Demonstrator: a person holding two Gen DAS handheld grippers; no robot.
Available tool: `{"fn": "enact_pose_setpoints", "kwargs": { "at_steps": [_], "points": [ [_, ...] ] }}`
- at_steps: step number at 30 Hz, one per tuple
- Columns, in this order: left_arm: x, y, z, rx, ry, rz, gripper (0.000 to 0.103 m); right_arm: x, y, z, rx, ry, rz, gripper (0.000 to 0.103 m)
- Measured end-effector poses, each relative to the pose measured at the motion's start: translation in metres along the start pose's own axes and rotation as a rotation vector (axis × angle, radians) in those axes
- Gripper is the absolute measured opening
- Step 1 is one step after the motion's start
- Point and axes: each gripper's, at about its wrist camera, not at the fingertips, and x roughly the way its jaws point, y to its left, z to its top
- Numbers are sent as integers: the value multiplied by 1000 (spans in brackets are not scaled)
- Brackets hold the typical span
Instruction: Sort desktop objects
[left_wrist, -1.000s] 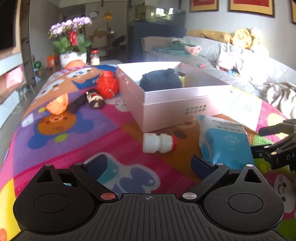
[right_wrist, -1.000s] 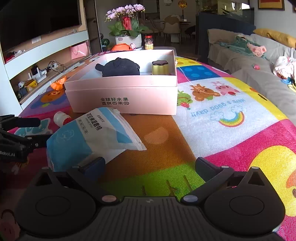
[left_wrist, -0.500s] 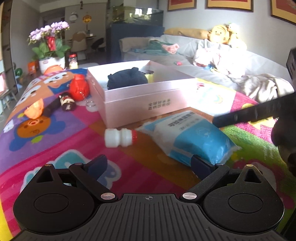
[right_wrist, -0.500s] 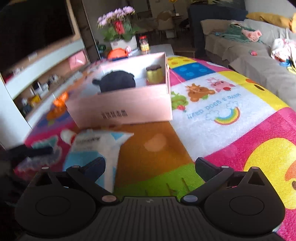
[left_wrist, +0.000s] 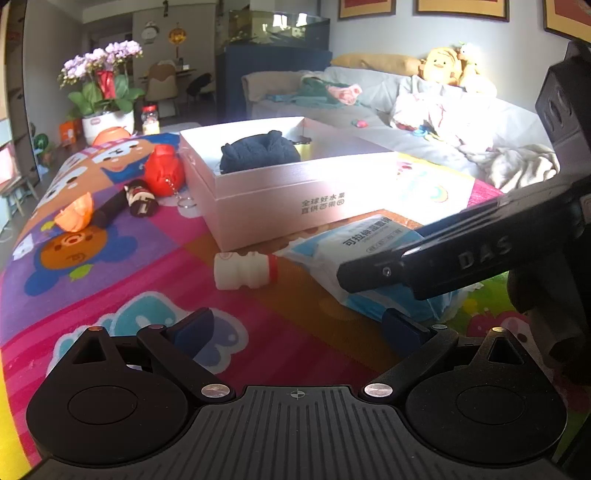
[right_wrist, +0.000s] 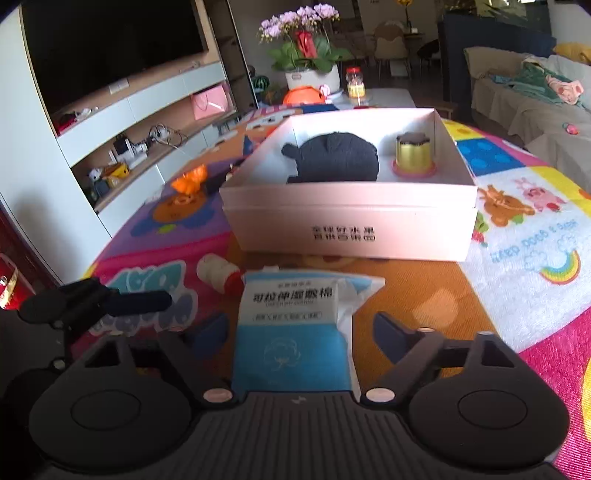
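pink box (right_wrist: 351, 225) ×1 – small print unreadable | inside: dark plush (right_wrist: 332, 158) ×1, gold jar (right_wrist: 413, 153) ×1 | blue-white packet (right_wrist: 295, 332) ×1 between closing right gripper (right_wrist: 299, 334) jaws, not yet pinched | white bottle (left_wrist: 245, 271) ×1 beside packet | left gripper (left_wrist: 295, 332) – apart, empty

Glossy plastic pack (right_wrist: 295, 325); matt cardboard box (right_wrist: 351, 229).
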Motion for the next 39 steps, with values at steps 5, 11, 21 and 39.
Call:
{"fn": "enact_pose_setpoints", "kwargs": {
  "at_steps": [5, 11, 21, 39],
  "points": [
    [0, 1, 0, -3, 0, 4, 100, -7, -8, -5, 3, -15, -49, 57],
    [13, 13, 17, -52, -12, 101, 99, -21, -28, -16, 22, -30, -140, 57],
    [42, 11, 33, -26, 39, 137, 63, -21, -28, -22, -3, -29, -173, 57],
    [-47, -25, 71, 164, -210, 125, 48, -125, -31, 21, 14, -297, -171, 54]
  ]
}}
